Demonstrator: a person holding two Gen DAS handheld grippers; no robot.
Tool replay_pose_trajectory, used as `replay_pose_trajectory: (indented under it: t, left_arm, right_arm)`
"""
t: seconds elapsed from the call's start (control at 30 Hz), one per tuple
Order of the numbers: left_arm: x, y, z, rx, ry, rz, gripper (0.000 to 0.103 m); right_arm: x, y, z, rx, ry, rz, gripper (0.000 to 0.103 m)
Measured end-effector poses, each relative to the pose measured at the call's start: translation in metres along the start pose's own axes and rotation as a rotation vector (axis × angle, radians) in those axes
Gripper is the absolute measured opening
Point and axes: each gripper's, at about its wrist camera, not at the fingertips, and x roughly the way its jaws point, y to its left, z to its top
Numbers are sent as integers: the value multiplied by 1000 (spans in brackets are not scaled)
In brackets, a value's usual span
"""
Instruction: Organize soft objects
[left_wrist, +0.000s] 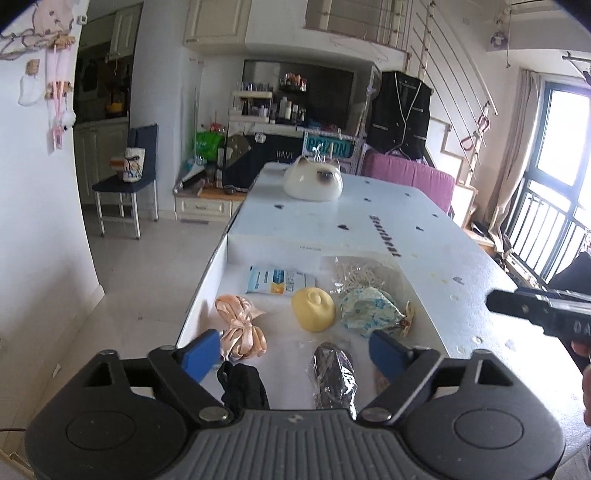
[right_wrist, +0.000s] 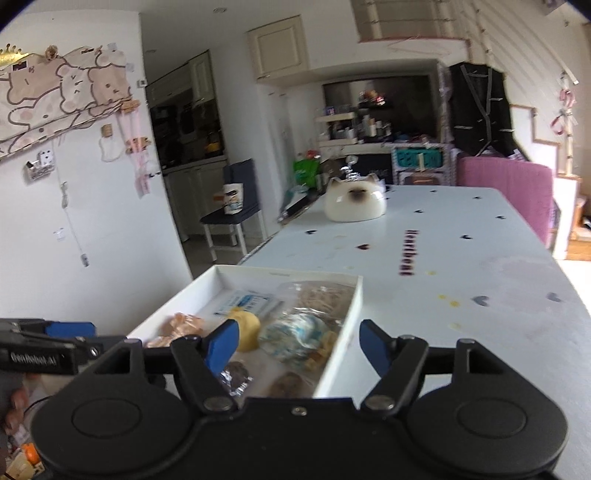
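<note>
Right now the left gripper (left_wrist: 295, 350) hangs over the near end of a shallow white tray (left_wrist: 207, 273), its blue fingers (left_wrist: 201, 352) spread wide and holding nothing. Directly between those fingers and closest to them lie a black fabric piece (left_wrist: 242, 384) on the left side and a dark item in crinkled clear wrap (left_wrist: 336, 373) on the right. Just ahead of the left finger sits a peach satin ribbon bundle (left_wrist: 242, 325), nearly touching the fingertip. Further ahead, centred, is a soft yellow bun-shaped object (left_wrist: 313, 308), with a blue-patterned cloth pouch (left_wrist: 371, 310) beside it toward the right finger. Beyond these rest a blue-and-white flat packet (left_wrist: 280, 280) and a clear bag of pale stringy material (left_wrist: 360, 273) against the tray's far wall.

The right gripper (right_wrist: 299, 343) is likewise released — fingers (right_wrist: 223, 341) apart, empty — and hovers at the tray's right rim (right_wrist: 347, 325), with the tray contents ahead and to its left; this view is blurred. The yellow object (right_wrist: 247, 326) shows just past its left finger.

Far ahead of both, on the pale blue table (left_wrist: 424, 236), sits a white cat-faced dome (left_wrist: 314, 181).
</note>
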Motion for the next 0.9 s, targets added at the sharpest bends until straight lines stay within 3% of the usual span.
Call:
replay_pose_trajectory:
  t: [0.43, 0.9]
  left_arm:
    - [-8, -19, -26, 98, -92, 25, 103]
    - [-5, -24, -47, 102, -87, 25, 103]
  right_arm:
    - [-29, -1, -49, -21, -77, -159, 91]
    - [-42, 2, -69, -32, -107, -208, 103]
